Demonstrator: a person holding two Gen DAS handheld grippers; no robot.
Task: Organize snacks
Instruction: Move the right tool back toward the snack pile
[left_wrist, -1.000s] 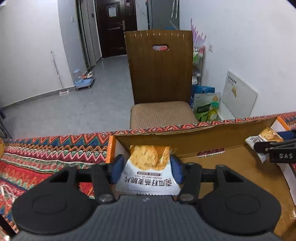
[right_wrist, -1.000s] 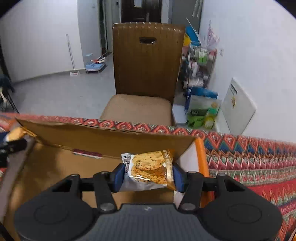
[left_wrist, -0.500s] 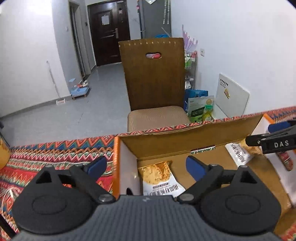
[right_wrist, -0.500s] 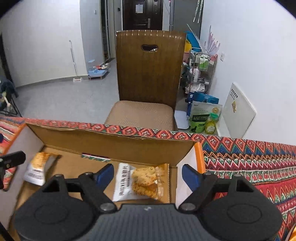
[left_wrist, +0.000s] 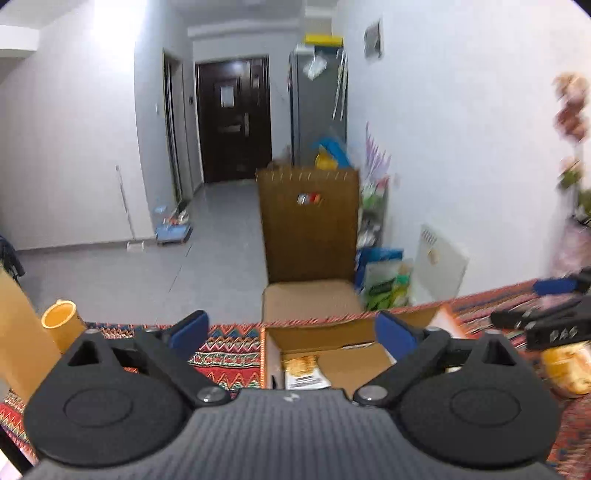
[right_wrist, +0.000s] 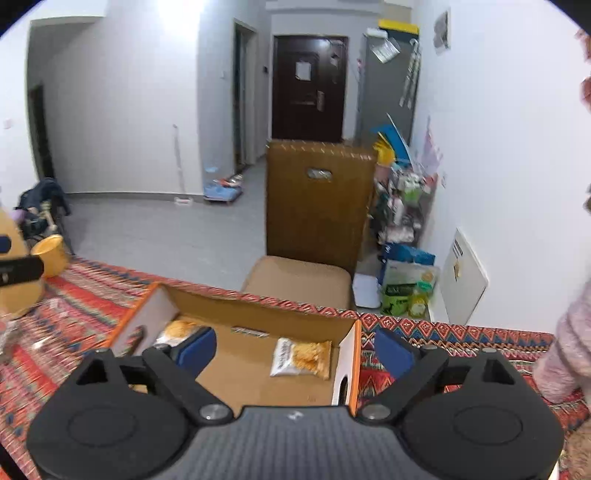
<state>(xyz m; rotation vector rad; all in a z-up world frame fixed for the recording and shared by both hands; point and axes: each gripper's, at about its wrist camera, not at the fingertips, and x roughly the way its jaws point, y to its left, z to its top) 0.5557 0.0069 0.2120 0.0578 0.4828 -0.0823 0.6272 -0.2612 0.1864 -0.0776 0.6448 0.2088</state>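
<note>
Both grippers, left gripper (left_wrist: 291, 330) and right gripper (right_wrist: 295, 349), tilt downward, jaws opening, seemingly empty.

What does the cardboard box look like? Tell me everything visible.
The box is open-topped brown cardboard with orange-edged white end walls; the right end has a hand slot. It sits on the patterned cloth. Two snack packets lie flat inside, one by the left end, one near the right. Nothing grips it.

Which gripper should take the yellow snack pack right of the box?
Right, probably. The yellow snack pack lies outside the box on its right, just below the right gripper in the left wrist view. The left gripper sits over the box's left end. Both jaws are opening, empty.
</note>
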